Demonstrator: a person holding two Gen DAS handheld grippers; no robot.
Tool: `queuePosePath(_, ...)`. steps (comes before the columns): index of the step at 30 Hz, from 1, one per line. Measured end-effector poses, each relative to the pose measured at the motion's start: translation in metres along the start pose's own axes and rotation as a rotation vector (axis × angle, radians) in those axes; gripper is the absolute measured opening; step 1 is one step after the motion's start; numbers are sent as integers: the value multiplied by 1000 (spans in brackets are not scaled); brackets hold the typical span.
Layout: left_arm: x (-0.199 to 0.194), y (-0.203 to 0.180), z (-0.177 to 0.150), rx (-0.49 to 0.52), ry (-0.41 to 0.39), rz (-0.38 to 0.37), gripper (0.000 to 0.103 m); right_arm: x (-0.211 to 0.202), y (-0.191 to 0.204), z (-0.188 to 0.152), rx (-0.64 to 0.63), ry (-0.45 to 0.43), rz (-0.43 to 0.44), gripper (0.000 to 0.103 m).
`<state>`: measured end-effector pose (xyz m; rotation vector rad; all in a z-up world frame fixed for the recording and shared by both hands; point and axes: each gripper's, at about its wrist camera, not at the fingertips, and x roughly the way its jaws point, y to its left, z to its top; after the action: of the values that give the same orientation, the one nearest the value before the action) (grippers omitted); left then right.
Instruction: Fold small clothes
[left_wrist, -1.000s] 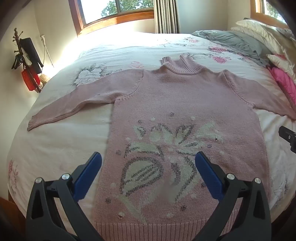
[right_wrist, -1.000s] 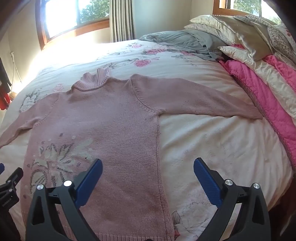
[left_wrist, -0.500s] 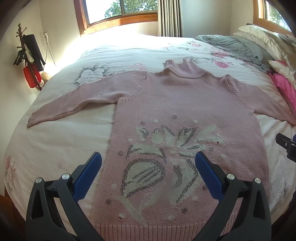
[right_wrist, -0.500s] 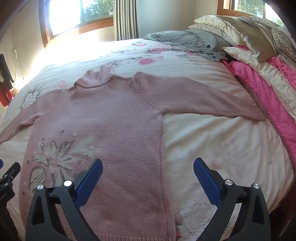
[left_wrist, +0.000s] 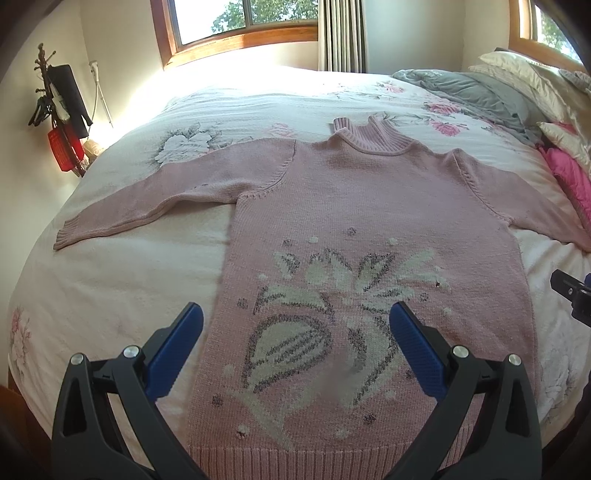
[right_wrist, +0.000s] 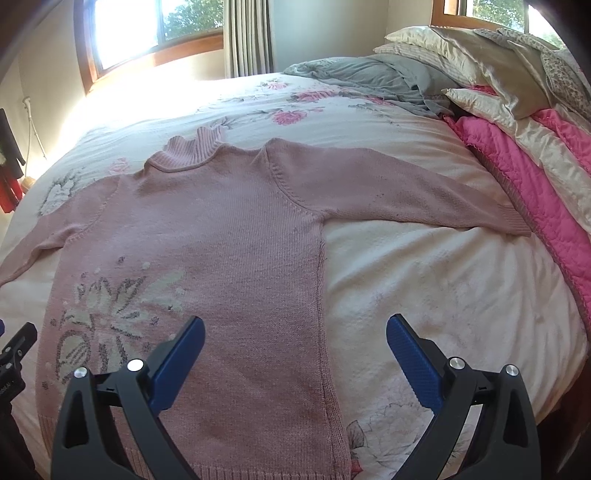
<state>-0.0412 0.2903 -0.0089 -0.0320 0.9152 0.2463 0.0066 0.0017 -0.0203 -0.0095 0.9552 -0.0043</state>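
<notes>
A pink knit sweater (left_wrist: 369, 206) with a pale flower pattern lies flat and face up on the bed, both sleeves spread sideways and the ribbed collar pointing away. The left gripper (left_wrist: 295, 328) hovers open above the sweater's lower front, near the hem, holding nothing. In the right wrist view the same sweater (right_wrist: 229, 229) fills the left half, its right sleeve (right_wrist: 406, 199) stretched toward the pink quilt. My right gripper (right_wrist: 295, 332) is open over the sweater's right side seam, empty. Each gripper's black frame peeks in at the edge of the other's view.
The bed has a white floral cover (right_wrist: 443, 288). A grey garment (right_wrist: 362, 81), cream pillows (right_wrist: 480, 55) and a pink quilt (right_wrist: 535, 177) pile up at the right. A coat rack with dark and red items (left_wrist: 62, 122) stands by the left wall. Windows lie beyond.
Both views have pulled back and tilted up a little, so the sweater sits lower in frame and more of the windows shows. Both grippers stay open; the sweater has not moved.
</notes>
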Motion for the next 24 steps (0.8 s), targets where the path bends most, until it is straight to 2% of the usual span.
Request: queuePosePath(24,1,2,0,-3,-2,6,100,3,2,-2,-11,5,0,99)
